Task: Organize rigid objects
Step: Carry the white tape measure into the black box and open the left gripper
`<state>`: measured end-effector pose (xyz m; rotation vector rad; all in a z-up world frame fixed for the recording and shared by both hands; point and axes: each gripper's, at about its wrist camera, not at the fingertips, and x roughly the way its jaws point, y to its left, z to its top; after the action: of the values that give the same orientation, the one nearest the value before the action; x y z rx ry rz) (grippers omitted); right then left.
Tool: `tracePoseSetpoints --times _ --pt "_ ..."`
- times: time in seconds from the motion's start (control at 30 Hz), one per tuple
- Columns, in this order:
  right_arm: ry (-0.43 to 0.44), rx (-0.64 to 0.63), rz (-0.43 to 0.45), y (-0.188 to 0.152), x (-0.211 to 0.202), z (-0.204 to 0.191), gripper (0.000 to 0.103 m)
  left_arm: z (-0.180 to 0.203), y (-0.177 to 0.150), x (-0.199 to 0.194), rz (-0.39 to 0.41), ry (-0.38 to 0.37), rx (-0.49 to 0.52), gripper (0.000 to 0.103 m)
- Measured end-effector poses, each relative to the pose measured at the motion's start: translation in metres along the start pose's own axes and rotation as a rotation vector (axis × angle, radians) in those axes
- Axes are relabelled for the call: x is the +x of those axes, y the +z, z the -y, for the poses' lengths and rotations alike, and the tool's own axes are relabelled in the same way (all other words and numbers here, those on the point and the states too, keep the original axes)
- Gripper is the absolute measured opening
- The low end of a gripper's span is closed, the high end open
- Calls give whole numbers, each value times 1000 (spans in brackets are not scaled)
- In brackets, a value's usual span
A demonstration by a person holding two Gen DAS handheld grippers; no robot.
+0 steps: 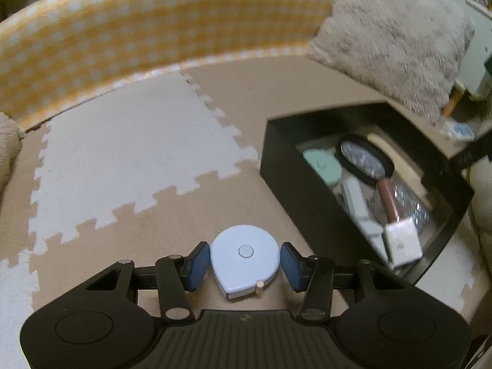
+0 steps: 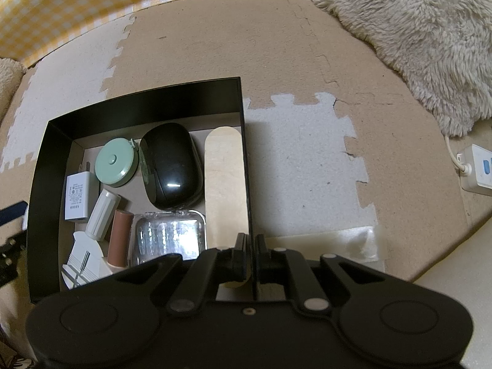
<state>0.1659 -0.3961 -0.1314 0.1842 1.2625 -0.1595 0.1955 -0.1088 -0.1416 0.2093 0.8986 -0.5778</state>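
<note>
My left gripper is shut on a light blue round tape measure, its blue pads pressing both sides, just above the foam floor mat. A black box lies to its right, holding a green tape measure, a black hand mirror and other items. In the right wrist view the box holds the green tape measure, a black case, a white charger, a wooden stick and a clear case. My right gripper is shut on the box's right wall.
A yellow checked cushion edge runs along the back. A fluffy beige pillow lies beyond the box. A white power strip sits at the right. The floor is beige and white puzzle mats.
</note>
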Motion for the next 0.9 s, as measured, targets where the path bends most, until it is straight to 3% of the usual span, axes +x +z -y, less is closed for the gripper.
tracePoseSetpoints --times 0.2,0.37,0.5,0.73,0.8,0.9 --pt "-1 -1 0 0 0 0 7 -1 12 -22 89 -25 -68 51" --pt "-2 -3 0 0 0 0 8 16 23 -39 153 -70 -65 51" --pt "-5 -7 -1 0 0 -1 8 37 32 -37 163 -93 -2 51" --pt "-4 -8 0 0 0 -1 8 68 54 -8 140 -36 135 51" --pt "-4 -8 0 0 0 -2 8 76 62 -1 139 -30 178 43" --pt "-4 -8 0 0 0 -2 8 85 71 10 131 -29 212 43"
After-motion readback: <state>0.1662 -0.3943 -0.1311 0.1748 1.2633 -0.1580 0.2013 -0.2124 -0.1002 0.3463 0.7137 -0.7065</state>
